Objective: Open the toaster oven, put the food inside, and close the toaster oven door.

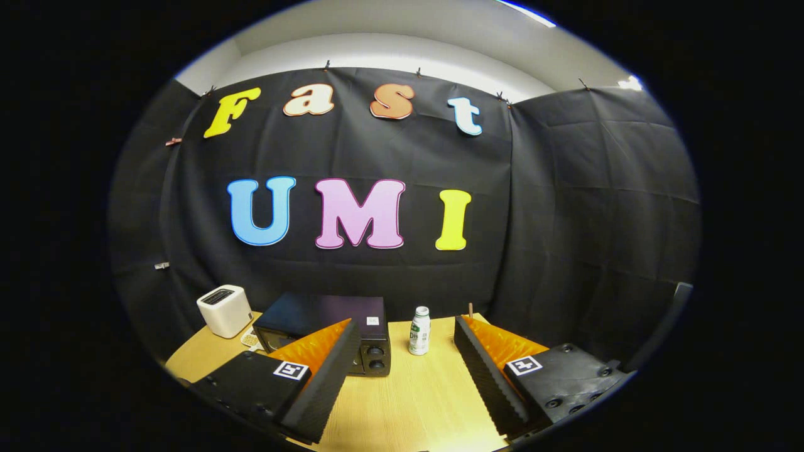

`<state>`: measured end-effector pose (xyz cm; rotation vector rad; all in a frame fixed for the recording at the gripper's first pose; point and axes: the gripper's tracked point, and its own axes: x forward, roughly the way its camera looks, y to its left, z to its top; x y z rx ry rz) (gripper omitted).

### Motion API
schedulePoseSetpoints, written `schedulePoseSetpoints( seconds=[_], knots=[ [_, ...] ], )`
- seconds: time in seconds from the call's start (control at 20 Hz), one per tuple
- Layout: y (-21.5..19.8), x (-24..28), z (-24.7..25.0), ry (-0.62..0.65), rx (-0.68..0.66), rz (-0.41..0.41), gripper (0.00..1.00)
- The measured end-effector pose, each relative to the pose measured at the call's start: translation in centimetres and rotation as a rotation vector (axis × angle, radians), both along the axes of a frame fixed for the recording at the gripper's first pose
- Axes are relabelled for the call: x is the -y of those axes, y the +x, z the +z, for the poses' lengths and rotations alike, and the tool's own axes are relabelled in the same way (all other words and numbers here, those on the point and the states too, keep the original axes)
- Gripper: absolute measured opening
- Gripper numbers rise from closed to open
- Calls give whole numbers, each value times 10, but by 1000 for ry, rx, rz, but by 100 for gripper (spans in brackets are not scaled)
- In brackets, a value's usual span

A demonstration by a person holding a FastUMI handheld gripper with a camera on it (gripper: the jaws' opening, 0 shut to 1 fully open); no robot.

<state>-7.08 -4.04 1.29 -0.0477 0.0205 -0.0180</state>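
Fingers (402, 376) spread wide, gripping nothing; oven (326, 329), door shut, lies at eleven o'clock, just beyond the left one.

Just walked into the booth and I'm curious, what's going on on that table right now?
A person is holding a gripper above a wooden table, fingers spread open with nothing between them. Ahead of the left finger sits a black toaster oven; whether its door is shut is hard to tell, as the finger covers much of its front. A small white bottle stands just beyond the fingers, beside the oven, and a white toaster sits on the oven's far side. Nothing is being touched yet.
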Motion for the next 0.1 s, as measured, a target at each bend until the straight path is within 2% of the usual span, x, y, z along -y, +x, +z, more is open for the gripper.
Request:
schedulePoseSetpoints(
  seconds=[0.1],
  knots=[
    [1, -7, -4, -5, -10, 14, 98]
  ],
)
